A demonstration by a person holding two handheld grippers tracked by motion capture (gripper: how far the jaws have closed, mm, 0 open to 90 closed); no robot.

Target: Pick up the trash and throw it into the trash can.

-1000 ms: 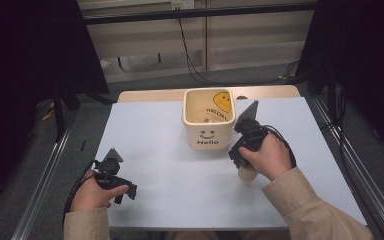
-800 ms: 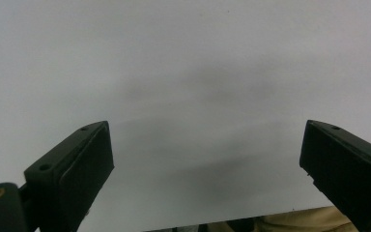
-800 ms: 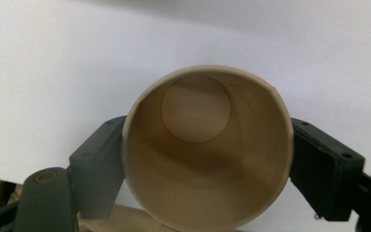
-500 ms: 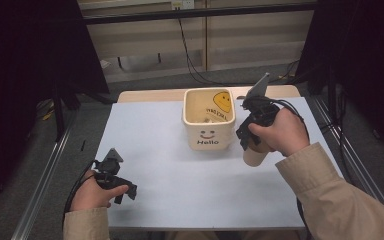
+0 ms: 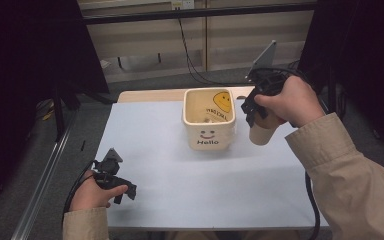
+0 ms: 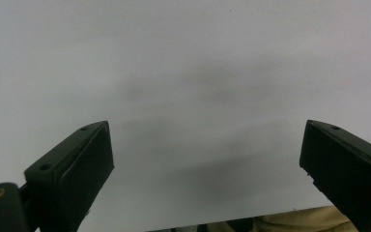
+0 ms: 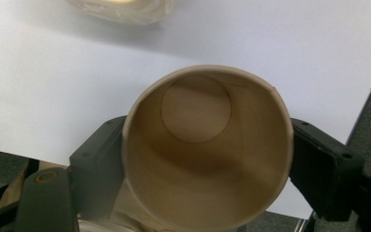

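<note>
Since the earlier frames, my right gripper (image 5: pixel 258 116) has climbed with the paper cup (image 5: pixel 261 134) from beside the bin up off the table, and it now hangs in the air just to the right of the bin's rim. Its jaws are clenched on the cup, one black pad pressed to each side of the wall, as I see plainly in the right gripper view, where the cup (image 7: pixel 207 150) sits between them with its open mouth facing the camera and its round bottom showing inside. I see nothing in the cup. From above it stands roughly upright, its base pointing down toward the white table (image 5: pixel 170 170), clear of the surface.

Just left of the cup stands the cream bin (image 5: pixel 209 120), square, with a smiley and the word "Hello" on its near face and a yellow smiling face printed on the inside of its far wall. The cup is close beside it but I cannot tell whether they touch. In the right gripper view a blurred pale edge of the bin (image 7: pixel 121 8) shows at the top.

My left gripper (image 5: pixel 122 187) has stayed put near the table's near left corner, well apart from the bin. Its jaws are spread wide with nothing between them, only bare table (image 6: pixel 183 72) ahead.
</note>
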